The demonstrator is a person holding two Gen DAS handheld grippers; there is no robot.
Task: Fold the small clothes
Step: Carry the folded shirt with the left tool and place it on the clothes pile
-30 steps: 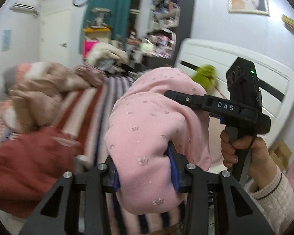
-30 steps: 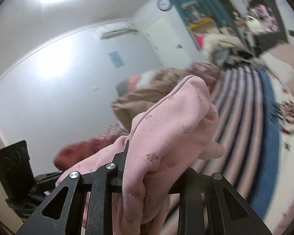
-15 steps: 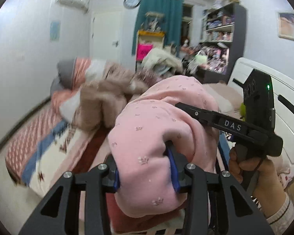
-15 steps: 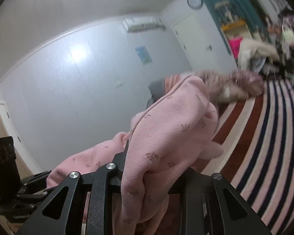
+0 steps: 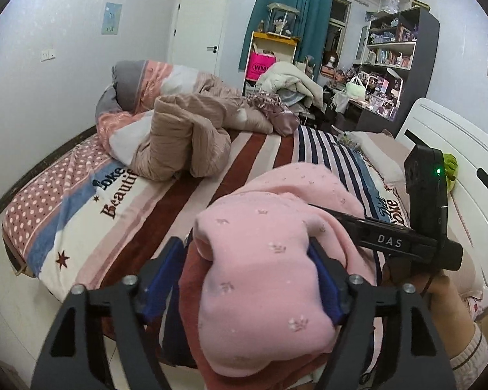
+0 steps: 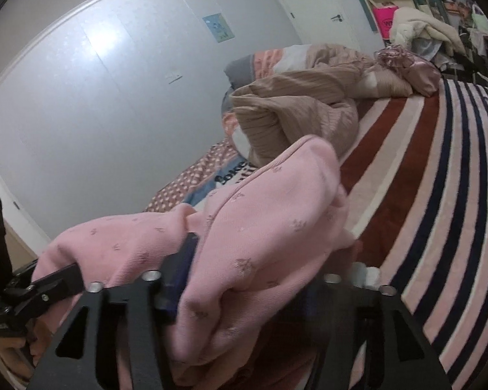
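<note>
Left wrist view: left tool [image 5: 245, 269] is spreading wide off the pink garment [image 5: 260, 279]. Right tool [image 6: 244, 289] is likewise letting go, so the garment is probably being dropped at the lower frame onto the bed [image 5: 192, 195].

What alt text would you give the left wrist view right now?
The left gripper, jaws just opened wide, has a folded pink garment between its blue pads, above a dark red cloth at the edge of a striped bed. The right gripper, held in a hand, reaches in from the right.

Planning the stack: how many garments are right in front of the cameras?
2. A pink garment is on top; a dark red garment sits beneath it. More may be hidden underneath.
</note>
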